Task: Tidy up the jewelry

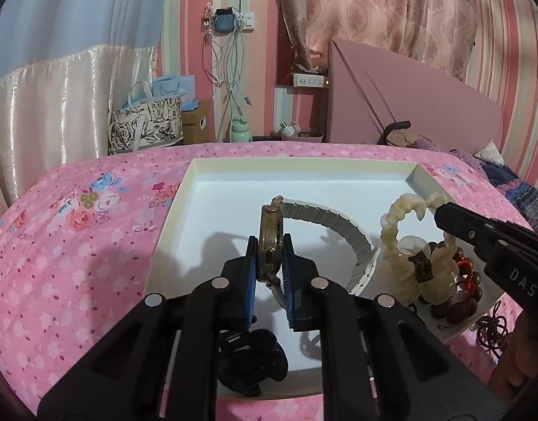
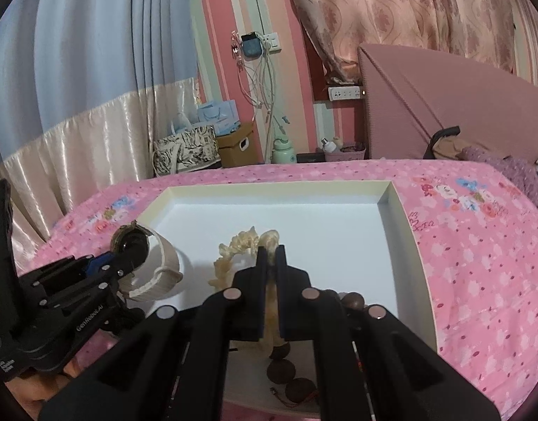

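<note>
A white shallow tray (image 1: 297, 165) lies on the pink floral bedspread. My left gripper (image 1: 270, 245) is shut on the case of a gold watch (image 1: 270, 231) with a grey link band (image 1: 335, 228), held over the tray. My right gripper (image 2: 271, 252) is shut on a cream ruffled scrunchie (image 2: 239, 242) above the tray; in the left wrist view the scrunchie (image 1: 405, 217) hangs from that gripper (image 1: 439, 212). A brown bead bracelet (image 1: 458, 301) lies under it. In the right wrist view the left gripper (image 2: 109, 259) holds the watch (image 2: 132, 242) at the left.
A black hair claw (image 1: 251, 361) lies in the tray's near part under my left gripper. A dark cord (image 1: 491, 329) lies on the bedspread by the tray's right corner. The pink headboard (image 1: 409, 98) stands behind, with bags and a bottle (image 1: 240, 131) beyond the bed.
</note>
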`<state>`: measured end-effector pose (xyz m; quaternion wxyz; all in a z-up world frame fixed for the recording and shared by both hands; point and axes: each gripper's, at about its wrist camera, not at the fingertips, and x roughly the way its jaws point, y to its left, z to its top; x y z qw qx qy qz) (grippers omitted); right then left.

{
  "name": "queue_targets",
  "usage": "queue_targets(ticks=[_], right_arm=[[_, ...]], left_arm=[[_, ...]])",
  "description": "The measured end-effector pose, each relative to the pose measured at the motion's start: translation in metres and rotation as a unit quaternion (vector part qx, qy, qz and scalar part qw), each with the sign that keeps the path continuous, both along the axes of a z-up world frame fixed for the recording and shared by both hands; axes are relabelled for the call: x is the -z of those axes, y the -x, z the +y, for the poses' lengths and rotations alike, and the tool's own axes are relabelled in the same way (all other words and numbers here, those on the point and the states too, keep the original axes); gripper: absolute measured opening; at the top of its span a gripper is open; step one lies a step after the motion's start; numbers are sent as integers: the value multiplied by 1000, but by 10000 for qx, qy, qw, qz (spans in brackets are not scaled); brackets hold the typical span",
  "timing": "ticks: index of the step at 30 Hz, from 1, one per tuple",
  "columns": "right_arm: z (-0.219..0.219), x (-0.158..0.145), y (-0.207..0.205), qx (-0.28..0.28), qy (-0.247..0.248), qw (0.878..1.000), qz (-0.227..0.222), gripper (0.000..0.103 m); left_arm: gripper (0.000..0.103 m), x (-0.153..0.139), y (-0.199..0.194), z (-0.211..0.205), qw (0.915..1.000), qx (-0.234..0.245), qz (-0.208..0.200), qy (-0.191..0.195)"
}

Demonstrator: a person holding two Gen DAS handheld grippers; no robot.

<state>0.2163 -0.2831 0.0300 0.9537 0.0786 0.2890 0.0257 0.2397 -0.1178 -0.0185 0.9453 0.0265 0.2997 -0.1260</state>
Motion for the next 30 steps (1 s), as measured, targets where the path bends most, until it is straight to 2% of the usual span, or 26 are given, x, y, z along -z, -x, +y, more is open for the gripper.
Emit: queue_targets(ticks=[8,22,30], right_arm=[[13,8,-4,11,461,9989,127,4],[14,12,-7,57,544,9982,245,5],[11,13,-7,70,535,9981,301,5]], left_arm=[[12,3,-4,-3,10000,-2,81,-45],[13,11,-17,-9,9991,-94,368,-174],[16,13,-19,-16,9988,-79,361,-314]])
